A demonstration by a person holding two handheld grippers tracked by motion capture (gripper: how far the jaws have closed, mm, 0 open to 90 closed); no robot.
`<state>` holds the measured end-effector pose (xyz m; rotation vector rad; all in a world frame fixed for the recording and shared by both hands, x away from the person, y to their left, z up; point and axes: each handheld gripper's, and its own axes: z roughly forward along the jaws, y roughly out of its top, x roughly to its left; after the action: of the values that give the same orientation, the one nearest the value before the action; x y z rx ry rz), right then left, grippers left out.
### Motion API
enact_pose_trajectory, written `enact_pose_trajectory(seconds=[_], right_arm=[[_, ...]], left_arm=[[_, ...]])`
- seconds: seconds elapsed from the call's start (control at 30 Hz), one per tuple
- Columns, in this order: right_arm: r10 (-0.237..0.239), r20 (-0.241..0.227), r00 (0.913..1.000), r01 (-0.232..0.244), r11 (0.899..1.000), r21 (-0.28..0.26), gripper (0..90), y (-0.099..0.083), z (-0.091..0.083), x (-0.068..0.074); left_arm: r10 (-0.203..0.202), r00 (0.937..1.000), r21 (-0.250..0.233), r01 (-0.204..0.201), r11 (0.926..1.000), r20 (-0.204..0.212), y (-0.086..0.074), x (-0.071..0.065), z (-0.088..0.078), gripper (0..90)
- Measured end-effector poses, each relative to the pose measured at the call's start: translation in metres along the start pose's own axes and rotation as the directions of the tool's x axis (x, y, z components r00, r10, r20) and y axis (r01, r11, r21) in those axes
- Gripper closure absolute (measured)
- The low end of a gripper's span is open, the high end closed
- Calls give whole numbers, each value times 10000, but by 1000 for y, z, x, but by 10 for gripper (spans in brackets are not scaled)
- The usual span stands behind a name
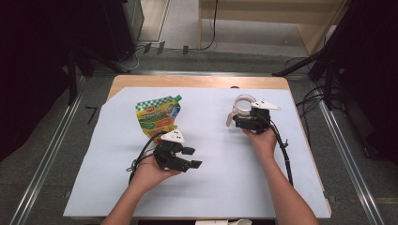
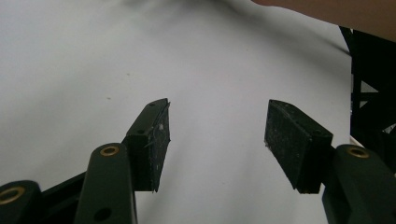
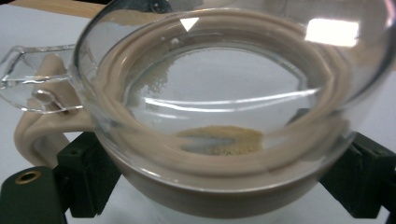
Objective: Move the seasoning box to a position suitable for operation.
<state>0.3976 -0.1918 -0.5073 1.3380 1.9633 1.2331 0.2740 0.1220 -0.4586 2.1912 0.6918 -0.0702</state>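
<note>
A clear glass jar [image 1: 244,104] with a beige seal ring stands at the far right of the white sheet [image 1: 220,187]. My right gripper [image 1: 245,117] is shut on it from the near side. In the right gripper view the jar [image 3: 219,93] sits between the two black jaws, with a little tan powder [image 3: 219,138] on its bottom and a beige loop [image 3: 32,130] at its left. My left gripper [image 1: 195,157] lies sideways in the hand, pointing right. It is open, and its pads [image 2: 156,140] have nothing between them above the bare sheet [image 2: 70,56].
A green and yellow spouted pouch [image 1: 158,117] lies on the sheet just beyond the left hand. The wooden table edge [image 1: 197,82] runs along the far side. Cables [image 1: 285,154] trail from both grippers. Dark stands and floor rails flank the table.
</note>
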Motion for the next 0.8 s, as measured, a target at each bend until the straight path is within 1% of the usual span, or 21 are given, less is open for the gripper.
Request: enact_pose_trajectory(seconds=[0.03,0.07,0.17,0.2,0.33,0.4,0.53,0.6,0.7,0.8], right_arm=[[-85,35,10000,85,10000,-6,112,0,0,0],[-65,81,9999,65,10000,-4,114,1,-1,1],[140,-11,9999,-140,9999,0,115,2,-4,-1],[138,-36,9999,-138,9999,-13,115,2,-5,-1],[-113,-124,9999,112,9999,-72,115,6,-14,1],[-185,-247,9995,182,9998,-126,116,9,-19,3],[-436,-662,9969,422,9989,-219,116,11,-33,11],[-472,-868,9951,445,9985,-322,116,9,-40,15],[-510,-1158,9920,482,9985,-268,116,6,-49,22],[-768,-1461,9863,726,9968,-335,116,2,-59,30]], left_arm=[[15,10000,-12,-15,10000,-6,0,0,0,410],[8,10000,-24,-8,10000,-13,0,0,0,411],[-29,10000,-66,29,10000,7,0,0,0,410],[-25,10000,-40,25,10000,18,0,1,-1,410],[-25,10000,-16,25,10000,9,0,0,0,410],[-8,10000,6,8,10000,11,0,0,0,410],[-80,9999,-9,81,10000,100,0,0,0,410],[-109,9998,-111,110,9999,156,0,0,-1,410],[-172,9996,-69,174,9998,238,0,1,-1,409],[-191,9996,11,191,9998,206,0,1,0,408]])
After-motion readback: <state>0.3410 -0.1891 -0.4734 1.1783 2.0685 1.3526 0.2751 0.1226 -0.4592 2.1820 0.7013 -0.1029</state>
